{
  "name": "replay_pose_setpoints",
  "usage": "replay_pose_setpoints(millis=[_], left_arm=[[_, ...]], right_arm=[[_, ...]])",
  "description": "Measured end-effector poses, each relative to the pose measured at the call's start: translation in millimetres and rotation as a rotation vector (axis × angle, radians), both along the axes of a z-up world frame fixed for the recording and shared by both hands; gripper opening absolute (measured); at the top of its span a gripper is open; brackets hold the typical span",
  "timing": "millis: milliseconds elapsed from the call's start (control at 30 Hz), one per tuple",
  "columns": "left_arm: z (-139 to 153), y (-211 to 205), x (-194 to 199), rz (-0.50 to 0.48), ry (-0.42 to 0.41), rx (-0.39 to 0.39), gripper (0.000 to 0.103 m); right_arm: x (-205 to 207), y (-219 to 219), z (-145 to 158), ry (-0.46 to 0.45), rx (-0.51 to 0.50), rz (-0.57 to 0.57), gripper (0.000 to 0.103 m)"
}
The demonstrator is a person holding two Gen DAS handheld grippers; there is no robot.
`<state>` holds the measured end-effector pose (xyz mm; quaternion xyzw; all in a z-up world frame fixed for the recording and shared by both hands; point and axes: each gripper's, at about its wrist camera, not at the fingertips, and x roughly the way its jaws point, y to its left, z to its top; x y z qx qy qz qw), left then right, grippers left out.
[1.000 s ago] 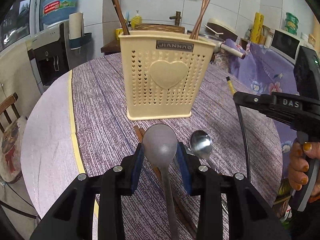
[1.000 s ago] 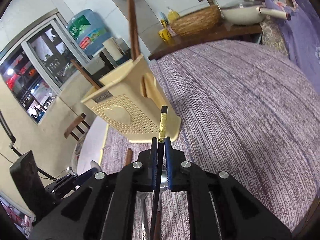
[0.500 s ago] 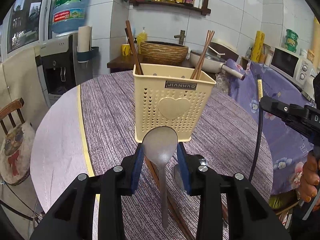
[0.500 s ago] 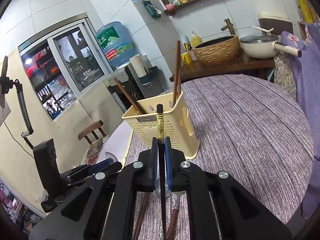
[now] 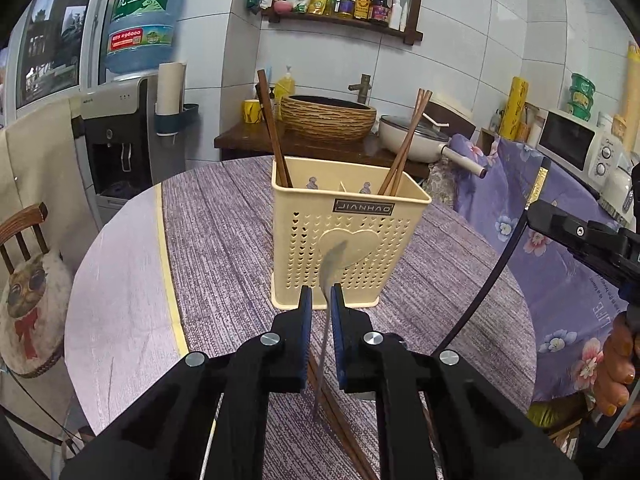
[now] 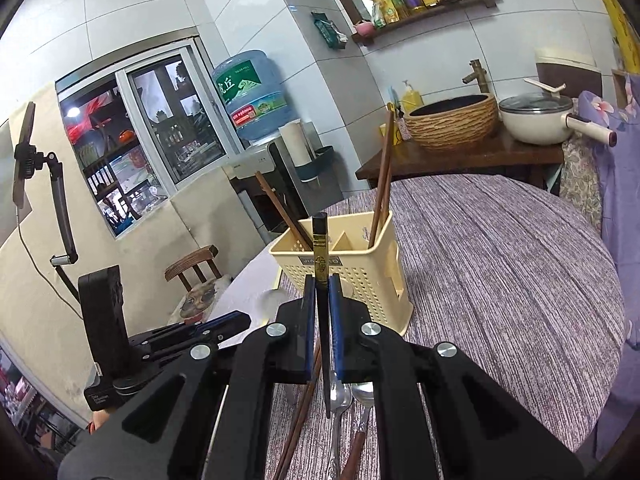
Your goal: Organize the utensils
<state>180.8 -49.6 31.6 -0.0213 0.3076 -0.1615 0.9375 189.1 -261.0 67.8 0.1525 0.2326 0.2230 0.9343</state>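
My left gripper (image 5: 320, 298) is above the table, its jaws closing on the neck of a metal spoon (image 5: 334, 258). The spoon is edge-on and blurred, with its handle hanging below. Just beyond stands the cream utensil holder (image 5: 352, 236), with brown chopsticks (image 5: 404, 144) leaning in both of its compartments. My right gripper (image 6: 322, 292) is shut on a black chopstick (image 6: 320, 240) with a gold band, held upright in front of the holder (image 6: 372, 280). In the left wrist view the right gripper (image 5: 534, 210) is at the right, and the black chopstick (image 5: 480, 300) slants down from it.
Two more spoons (image 6: 344, 396) and brown chopsticks (image 6: 298, 416) lie on the purple tablecloth (image 6: 500, 280) under my right gripper. A chair with a cushion (image 5: 28, 292) is at the left. A side table (image 5: 248, 140) holds a woven bowl and a pan. A hand (image 5: 618, 364) holds the right gripper.
Both grippers have risen, so the holder sits lower and farther off. The left jaws narrowed and the spoon turned from face-on to edge-on. The right gripper rolled level with the black chopstick.
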Motion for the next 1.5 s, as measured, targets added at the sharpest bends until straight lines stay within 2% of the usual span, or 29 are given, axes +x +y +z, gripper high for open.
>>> replay_pose_setpoints(millis=[267,400,500,533,567,600,633,700,767,867,1100,1200,1333,1500], left_arm=[[-4.2,0.4,7.1,0.017,0.003,0.019,0.011],[-15.7,2.7,16.3,0.024,0.043,0.042,0.014],[-25.2,3.0,20.9,0.027,0.068,0.06,0.022],[-28.5,1.9,22.6,0.016,0.079,0.061,0.03],[-31.5,0.0,24.4,0.001,0.09,0.059,0.043],[-34.2,-3.3,26.2,-0.019,0.101,0.06,0.049],[-36.5,-6.5,27.6,-0.038,0.11,0.064,0.053],[-41.6,-16.4,31.1,-0.08,0.128,0.083,0.055],[-47.8,-27.9,36.3,-0.119,0.138,0.13,0.056],[-55.9,-34.2,40.7,-0.126,0.153,0.178,0.054],[-66.4,-32.6,16.6,-0.146,0.205,0.118,0.054],[-70.2,-41.0,0.2,-0.166,0.209,0.12,0.054],[-73.2,-50.6,-4.6,-0.137,0.167,0.198,0.053],[-72.0,-43.7,9.5,-0.133,0.171,0.276,0.047]], right_arm=[[6.3,3.0,4.2,-0.008,-0.014,-0.002,0.008],[6.8,1.6,2.9,-0.003,-0.013,-0.014,0.008],[5.3,-0.8,2.8,-0.002,-0.011,-0.024,0.008],[4.4,-0.9,2.9,-0.003,-0.011,-0.024,0.008],[4.3,-1.3,3.2,-0.003,-0.011,-0.024,0.008],[4.1,-1.4,3.6,-0.004,-0.012,-0.025,0.008],[3.4,-1.6,3.9,-0.007,-0.013,-0.027,0.008],[1.0,-1.6,4.9,-0.013,-0.02,-0.036,0.008],[-1.8,-3.6,5.9,-0.02,-0.027,-0.046,0.008],[-6.6,-8.8,7.7,-0.026,-0.027,-0.056,0.008],[-9.6,-16.3,5.9,-0.023,-0.024,-0.074,0.008],[-9.6,-17.0,4.0,-0.02,-0.019,-0.075,0.008],[-9.8,-19.9,2.7,-0.018,-0.01,-0.078,0.008],[-10.6,-22.8,2.1,-0.015,-0.002,-0.078,0.008]])
